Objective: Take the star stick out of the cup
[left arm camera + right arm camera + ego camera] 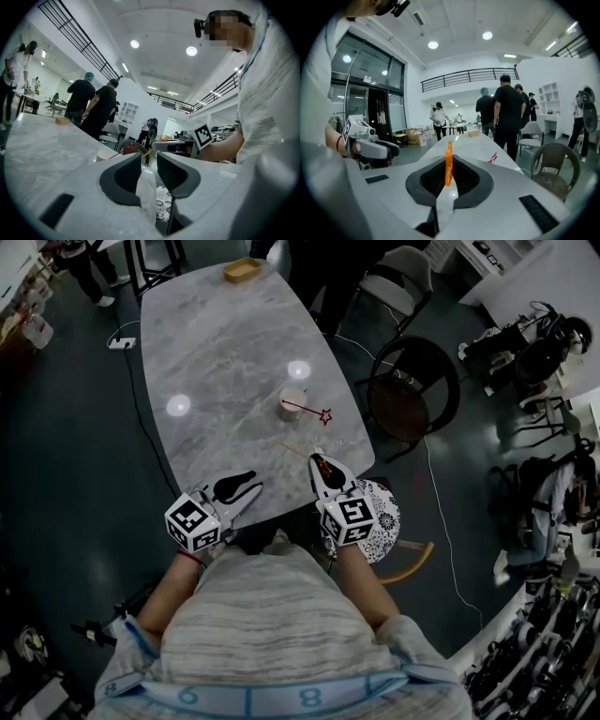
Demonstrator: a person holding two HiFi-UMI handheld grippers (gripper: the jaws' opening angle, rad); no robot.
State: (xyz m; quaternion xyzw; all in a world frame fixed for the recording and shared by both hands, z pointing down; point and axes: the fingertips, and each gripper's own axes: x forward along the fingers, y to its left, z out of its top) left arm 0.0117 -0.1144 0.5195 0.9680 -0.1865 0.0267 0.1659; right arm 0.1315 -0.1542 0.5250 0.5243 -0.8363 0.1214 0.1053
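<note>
Right gripper (448,161) clamped tight on an orange stick (448,168) | left gripper (149,165) jaws apart, empty, at the table (216,352) near edge | star stick (314,411) leans in the cup (292,405), star overhanging right | risk: if I reach with the occupied gripper, I may tip the cup.

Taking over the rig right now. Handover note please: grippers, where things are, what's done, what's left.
Left gripper: jaws apart, empty, at the near table edge.
Right gripper: shut on an orange stick, also at the near edge.
Cup: upright mid-table, apart from both grippers.
Star stick: in the cup, leaning over the rim to the right, star end outside.
Done: nothing on the star stick yet.
Left: reach the cup, grip the star stick, lift it out. The free left gripper looks like the easier choice.
</note>
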